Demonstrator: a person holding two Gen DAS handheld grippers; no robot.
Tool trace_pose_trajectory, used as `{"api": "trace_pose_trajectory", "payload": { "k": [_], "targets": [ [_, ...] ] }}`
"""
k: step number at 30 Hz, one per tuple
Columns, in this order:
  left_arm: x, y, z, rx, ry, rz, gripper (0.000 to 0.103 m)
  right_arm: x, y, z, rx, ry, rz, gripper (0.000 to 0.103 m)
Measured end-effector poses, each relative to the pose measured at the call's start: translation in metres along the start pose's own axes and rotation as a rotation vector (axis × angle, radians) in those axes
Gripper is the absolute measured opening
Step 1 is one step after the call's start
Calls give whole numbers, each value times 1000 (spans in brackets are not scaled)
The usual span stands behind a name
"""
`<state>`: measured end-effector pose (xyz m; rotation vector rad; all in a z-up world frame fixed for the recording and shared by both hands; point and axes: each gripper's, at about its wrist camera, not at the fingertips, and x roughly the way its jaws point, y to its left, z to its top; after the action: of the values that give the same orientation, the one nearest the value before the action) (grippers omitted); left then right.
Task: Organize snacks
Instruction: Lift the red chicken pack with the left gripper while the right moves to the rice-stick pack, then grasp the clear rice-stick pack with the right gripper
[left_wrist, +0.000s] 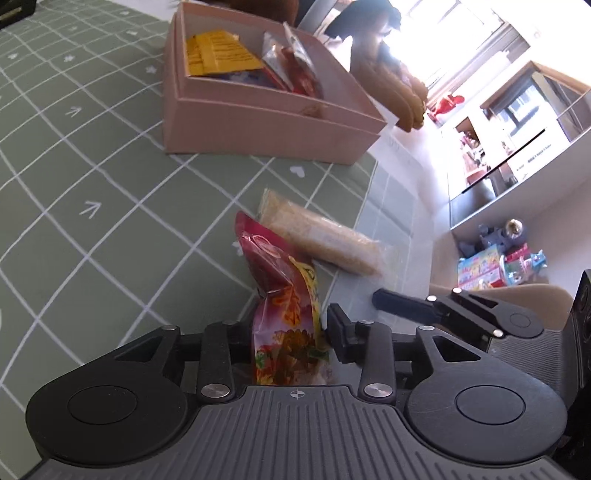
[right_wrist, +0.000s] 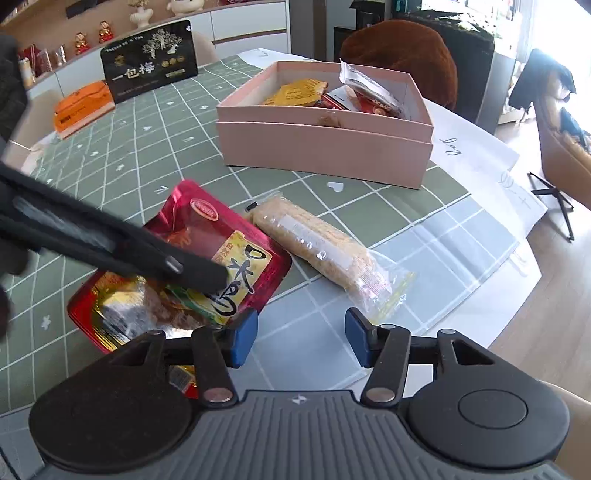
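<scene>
Your left hand-held gripper (left_wrist: 288, 328) is clamped on the red snack bag (right_wrist: 177, 258) at the near edge of the bench (right_wrist: 122, 147). Lift it clear before swinging to the pink box (right_wrist: 325, 147) at the far side. Your right hand-held gripper (right_wrist: 301, 338) stands apart, near the clear rice-cracker pack (right_wrist: 321, 247).

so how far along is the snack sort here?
Partly done. The pink box already holds several packets, yellow and red ones. In hand: the left gripper is shut on the red snack bag, which is still on the table. Left: the clear-wrapped cracker pack lies on the tablecloth; the right gripper is open and empty.
</scene>
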<state>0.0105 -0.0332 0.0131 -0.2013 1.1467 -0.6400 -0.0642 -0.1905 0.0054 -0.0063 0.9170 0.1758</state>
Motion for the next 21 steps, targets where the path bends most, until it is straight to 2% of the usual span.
{"api": "trace_pose_trajectory", "payload": {
  "k": [2, 8, 11, 13, 18, 21],
  "targets": [
    [0, -5, 0, 17, -2, 20, 32, 0, 1, -1, -6, -4, 0, 54],
    [-12, -11, -5, 46, -7, 34, 27, -1, 3, -2, -12, -2, 3, 55],
    [-22, -5, -8, 36, -8, 59, 27, -3, 1, 4, -4, 30, 72, 54],
    [-28, -1, -11, 34, -13, 88, 27, -8, -5, 11, 16, 21, 110, 54],
    [-56, 25, -20, -49, -80, 174, 25, -10, -27, 34, 16, -47, 31, 59],
    [-67, 42, -23, -119, -117, 203, 25, 4, -48, 43, 95, -34, 46, 59]
  ]
}}
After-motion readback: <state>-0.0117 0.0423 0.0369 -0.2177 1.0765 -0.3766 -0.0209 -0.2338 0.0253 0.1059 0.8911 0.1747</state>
